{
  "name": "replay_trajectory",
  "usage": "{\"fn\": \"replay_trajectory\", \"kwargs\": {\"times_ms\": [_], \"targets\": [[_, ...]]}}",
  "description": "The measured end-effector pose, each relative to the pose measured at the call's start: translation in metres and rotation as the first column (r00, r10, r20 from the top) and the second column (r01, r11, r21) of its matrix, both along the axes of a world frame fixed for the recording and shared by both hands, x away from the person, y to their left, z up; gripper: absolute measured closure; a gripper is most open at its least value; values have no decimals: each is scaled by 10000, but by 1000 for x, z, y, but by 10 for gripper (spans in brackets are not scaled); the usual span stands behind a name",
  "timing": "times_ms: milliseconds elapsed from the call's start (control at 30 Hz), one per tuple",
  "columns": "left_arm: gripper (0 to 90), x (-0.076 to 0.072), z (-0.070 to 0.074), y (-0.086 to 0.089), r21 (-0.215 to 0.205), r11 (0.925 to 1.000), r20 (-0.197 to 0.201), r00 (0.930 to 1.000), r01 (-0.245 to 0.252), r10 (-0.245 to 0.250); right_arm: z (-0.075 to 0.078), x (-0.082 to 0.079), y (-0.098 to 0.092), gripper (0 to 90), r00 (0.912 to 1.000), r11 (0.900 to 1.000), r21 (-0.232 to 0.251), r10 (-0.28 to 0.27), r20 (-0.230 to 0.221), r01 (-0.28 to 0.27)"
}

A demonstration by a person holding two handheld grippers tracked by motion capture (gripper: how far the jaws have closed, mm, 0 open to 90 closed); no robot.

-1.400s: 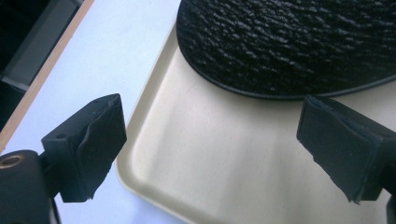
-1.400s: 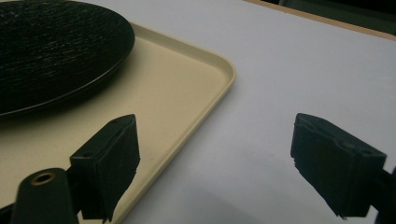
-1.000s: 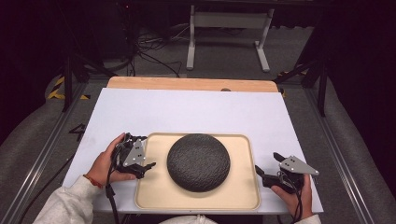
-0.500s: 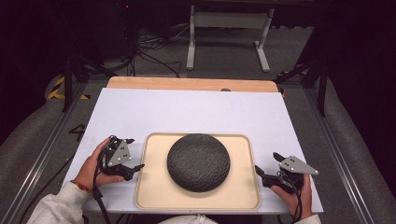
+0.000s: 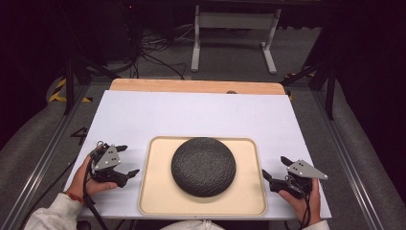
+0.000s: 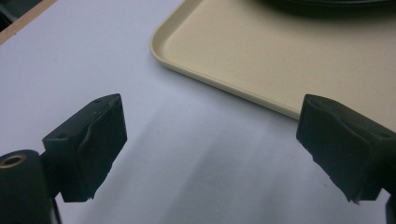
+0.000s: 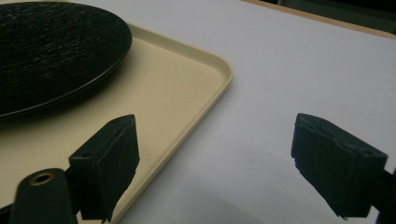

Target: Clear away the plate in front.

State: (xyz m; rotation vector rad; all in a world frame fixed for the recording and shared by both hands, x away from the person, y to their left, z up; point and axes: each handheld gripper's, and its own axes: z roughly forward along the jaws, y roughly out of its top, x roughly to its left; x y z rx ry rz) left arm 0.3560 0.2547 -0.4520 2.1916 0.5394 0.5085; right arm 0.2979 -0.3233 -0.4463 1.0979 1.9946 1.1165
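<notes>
High view: a beige tray [image 5: 153,191] lies on the white table top [image 5: 191,115] near the person's edge, and a dark, rough-textured round plate [image 5: 203,166] sits on it, a little back of centre. The left gripper [image 5: 125,162] rests on the white surface just beside the tray's left rim, held in the left hand [image 5: 88,177], its jaws spread with nothing between them. The right gripper [image 5: 274,170] sits just off the tray's right rim in the right hand [image 5: 301,199], jaws likewise wide apart and empty. A wooden strip [image 5: 191,86] runs along the table's far edge; beyond it stand a pale metal frame [image 5: 234,21] and loose cables [image 5: 153,52] on the dark floor.

Left gripper view: the tray's rounded corner [image 6: 161,44] lies ahead of the two black pads [image 6: 91,140], and the plate is cut off at the top edge, only a dark sliver [image 6: 327,2] showing. Right gripper view: the plate's rim [image 7: 112,46] overhangs the tray floor and throws a shadow; the left-hand pad [image 7: 109,163] stands in front of the tray's rim. Both forearms are cut off by the bottom of the high view, and whether the plate is upside down cannot be told
</notes>
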Motion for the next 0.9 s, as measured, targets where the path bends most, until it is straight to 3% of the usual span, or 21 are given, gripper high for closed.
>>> {"fn": "replay_trajectory", "kwargs": {"times_ms": [200,300,500,667,900], "targets": [[96,-6,-1,12,-848,9961,-178,9996,-224,210,0,0,0,154,10000,10000,-27,30,20,-30],[96,-7,-1,15,-1071,9939,-225,9994,-268,246,1,0,0,154,10000,10000,-6,49,58,-49],[96,-9,1,18,-1276,9917,-172,9997,-170,149,0,-1,-2,153,10000,10000,-29,16,39,-16],[96,-9,1,15,-1152,9933,-126,9999,-69,55,1,-2,-2,153,10000,10000,42,-14,89,14],[97,-13,4,18,-1250,9922,48,10000,-31,37,0,-2,5,153,9998,9996,-209,174,27,-174]]}}
